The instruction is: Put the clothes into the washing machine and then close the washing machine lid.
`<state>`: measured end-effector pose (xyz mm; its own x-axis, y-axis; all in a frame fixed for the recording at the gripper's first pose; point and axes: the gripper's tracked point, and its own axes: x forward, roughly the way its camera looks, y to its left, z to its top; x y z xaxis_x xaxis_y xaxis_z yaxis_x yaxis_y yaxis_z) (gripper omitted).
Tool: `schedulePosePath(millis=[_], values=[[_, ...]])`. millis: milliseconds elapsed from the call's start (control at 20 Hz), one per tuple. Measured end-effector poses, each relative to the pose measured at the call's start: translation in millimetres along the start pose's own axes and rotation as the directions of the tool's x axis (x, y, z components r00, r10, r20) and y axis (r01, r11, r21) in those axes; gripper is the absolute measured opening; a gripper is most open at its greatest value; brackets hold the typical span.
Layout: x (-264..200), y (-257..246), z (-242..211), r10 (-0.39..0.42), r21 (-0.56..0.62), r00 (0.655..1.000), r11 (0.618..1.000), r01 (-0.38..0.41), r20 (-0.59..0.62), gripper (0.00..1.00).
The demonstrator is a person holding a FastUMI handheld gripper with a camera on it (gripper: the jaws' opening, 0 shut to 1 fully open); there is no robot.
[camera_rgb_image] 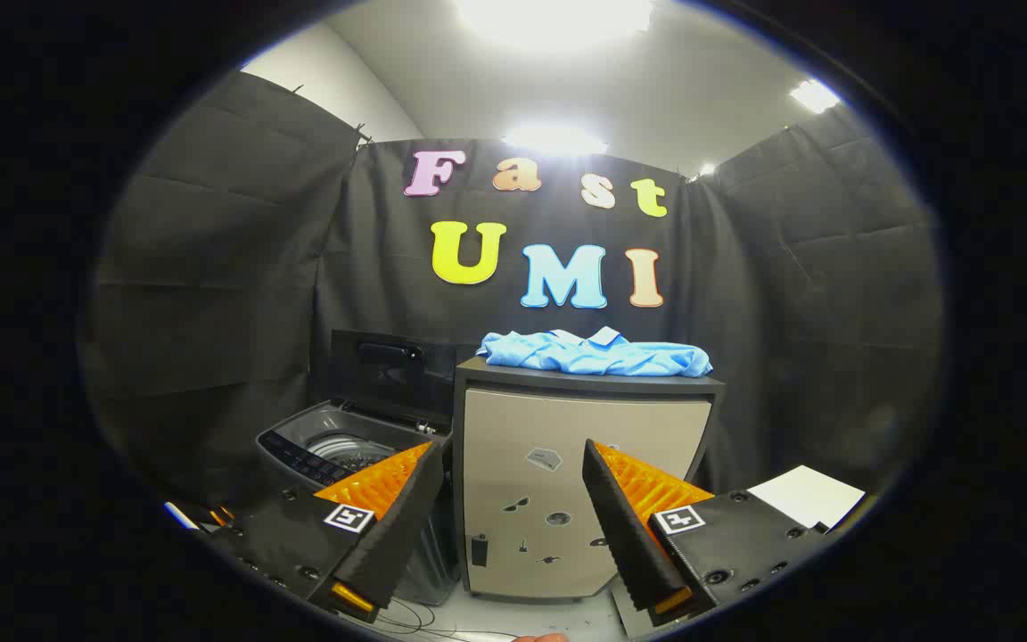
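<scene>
A light blue shirt [594, 354] lies crumpled on top of a beige cabinet [567, 481], well beyond and above my fingers. Left of the cabinet stands a grey top-loading washing machine [335, 446] with its dark lid [384, 370] raised upright at the back, and its drum is visible inside. My gripper [509, 455] is open with nothing between its fingers, pointing at the cabinet's front from some distance. The left finger overlaps the washer's right front corner in the view.
Black cloth walls close the booth behind and on both sides. A white sheet [806, 495] lies at the right, just beyond the right finger. Thin cables [415, 615] run over the pale floor below the cabinet.
</scene>
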<state>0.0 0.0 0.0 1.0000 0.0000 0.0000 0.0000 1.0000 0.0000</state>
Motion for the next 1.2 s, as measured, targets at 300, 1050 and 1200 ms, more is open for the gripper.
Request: schedulePosePath(millis=[300, 1050, 1200], values=[[-0.4, -1.0, 0.5, 0.000, 0.002, 1.000, 1.000, 0.000, -0.012, 0.98], [1.0, 0.7, 1.9, -0.006, -0.007, 1.000, 1.000, 0.006, -0.011, 0.98], [1.0, 0.6, 2.9, -0.004, -0.009, 1.000, 1.000, 0.004, -0.008, 0.98]])
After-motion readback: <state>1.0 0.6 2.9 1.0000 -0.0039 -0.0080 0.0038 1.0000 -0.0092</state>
